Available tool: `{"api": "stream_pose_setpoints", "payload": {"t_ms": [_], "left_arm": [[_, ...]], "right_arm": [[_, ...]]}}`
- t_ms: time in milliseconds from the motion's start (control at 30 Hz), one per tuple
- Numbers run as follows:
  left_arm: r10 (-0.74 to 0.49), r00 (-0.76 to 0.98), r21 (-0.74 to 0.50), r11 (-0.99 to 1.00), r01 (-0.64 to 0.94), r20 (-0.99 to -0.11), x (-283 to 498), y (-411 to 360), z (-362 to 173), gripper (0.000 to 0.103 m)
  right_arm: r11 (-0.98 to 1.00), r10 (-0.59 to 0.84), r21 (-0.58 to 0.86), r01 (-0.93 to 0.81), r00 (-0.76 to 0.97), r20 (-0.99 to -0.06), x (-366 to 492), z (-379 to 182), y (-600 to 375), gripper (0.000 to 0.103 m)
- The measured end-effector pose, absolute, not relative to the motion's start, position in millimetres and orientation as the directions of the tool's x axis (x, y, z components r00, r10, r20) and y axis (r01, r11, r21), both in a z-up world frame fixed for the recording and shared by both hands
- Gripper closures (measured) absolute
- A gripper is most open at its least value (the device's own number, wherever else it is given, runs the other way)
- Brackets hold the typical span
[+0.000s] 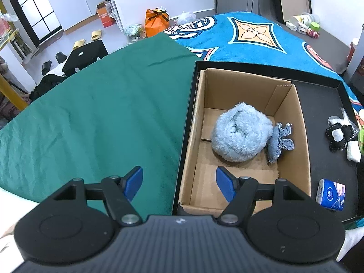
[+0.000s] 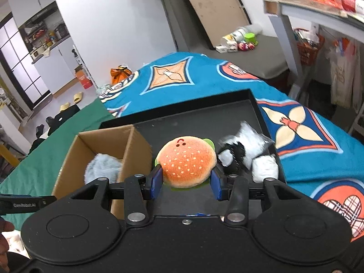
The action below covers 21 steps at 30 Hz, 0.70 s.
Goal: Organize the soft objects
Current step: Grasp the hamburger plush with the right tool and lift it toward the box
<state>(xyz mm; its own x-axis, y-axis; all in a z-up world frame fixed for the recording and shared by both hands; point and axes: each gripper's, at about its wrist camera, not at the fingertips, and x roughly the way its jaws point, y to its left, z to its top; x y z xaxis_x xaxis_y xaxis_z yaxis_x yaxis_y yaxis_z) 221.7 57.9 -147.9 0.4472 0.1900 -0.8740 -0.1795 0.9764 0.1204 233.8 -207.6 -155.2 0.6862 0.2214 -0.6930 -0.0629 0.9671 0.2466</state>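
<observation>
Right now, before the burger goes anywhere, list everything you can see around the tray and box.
cardboard box: one, brown, standing in the tray's left part
black tray: one, on the bed covers
fluffy bundle: one, pale blue, inside the box
denim piece: one, blue, frayed, in the box beside the bundle
burger plush: one, orange bun with green edge, held above the tray
black-and-white soft items: a cluster, count unclear, at the tray's right side
tissue pack: one, blue and white, on the tray's near right
green cloth: one, left of the tray
blue patterned blanket: one, behind and right of the tray
left hand-held gripper: open, empty
right hand-held gripper: shut on the burger plush
</observation>
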Motion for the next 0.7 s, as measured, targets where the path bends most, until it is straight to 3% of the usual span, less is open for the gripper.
{"api": "stream_pose_setpoints", "payload": {"t_ms": [700], "left_arm": [[0.096,0.435,0.017,0.983,-0.182,-0.895,224,76,-156,0.037]], "right_arm": [[0.961,0.275,0.209,-0.18,0.673,-0.686,236,-132,-132,0.059]]}}
